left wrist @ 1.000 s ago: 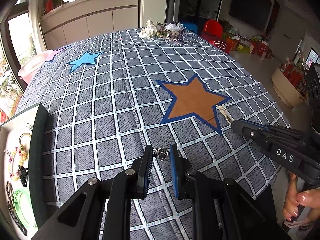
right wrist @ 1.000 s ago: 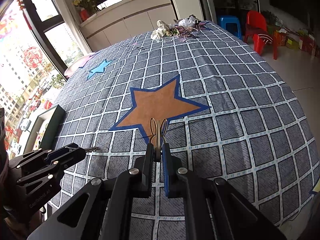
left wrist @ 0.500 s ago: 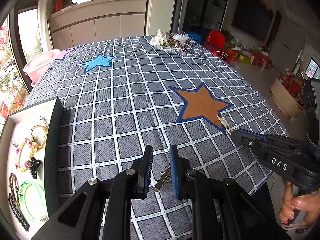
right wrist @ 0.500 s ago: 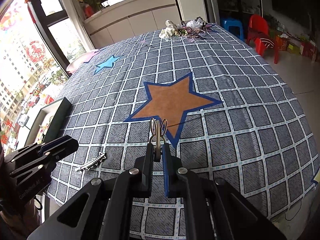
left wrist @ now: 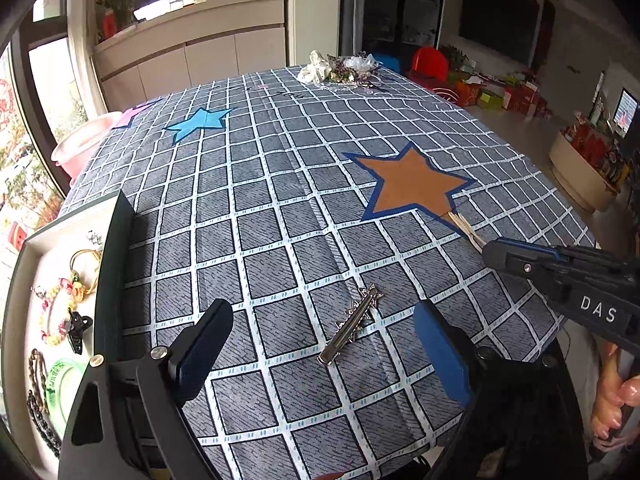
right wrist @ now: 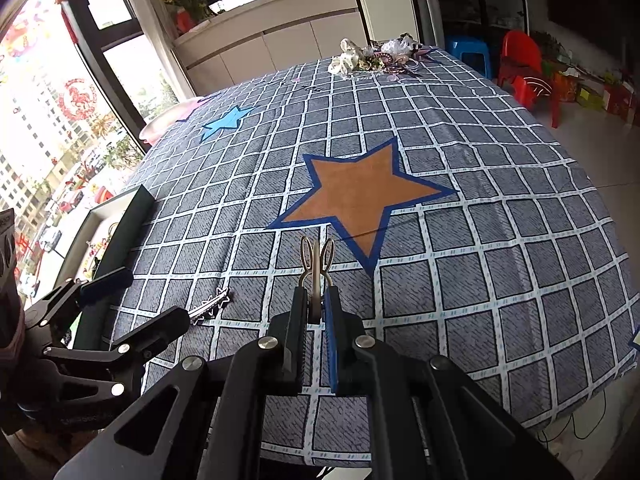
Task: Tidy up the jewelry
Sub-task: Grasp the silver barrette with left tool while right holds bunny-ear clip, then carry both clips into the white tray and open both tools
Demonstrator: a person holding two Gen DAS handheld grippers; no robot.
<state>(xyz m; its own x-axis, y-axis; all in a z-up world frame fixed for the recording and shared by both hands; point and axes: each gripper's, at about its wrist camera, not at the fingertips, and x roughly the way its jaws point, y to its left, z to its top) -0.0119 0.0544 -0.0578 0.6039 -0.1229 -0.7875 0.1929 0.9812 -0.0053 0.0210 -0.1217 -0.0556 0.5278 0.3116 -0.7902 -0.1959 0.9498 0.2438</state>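
Between opening left tool (left wrist: 324,344) jaws, silver hair clip (left wrist: 352,328) on tablecloth (left wrist: 280,200)

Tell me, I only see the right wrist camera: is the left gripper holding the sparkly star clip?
Observer: No. The star clip lies flat on the tablecloth between the left gripper's opening jaws, and neither pad touches it.
Operator: What's in the tray? I only see its edge.
Observer: The tray holds a green bangle, a black claw clip and bead bracelets.
Operator: Who holds my gripper?
Observer: Only a hand shows, low on the right, under the right gripper, which pinches the gold clip.
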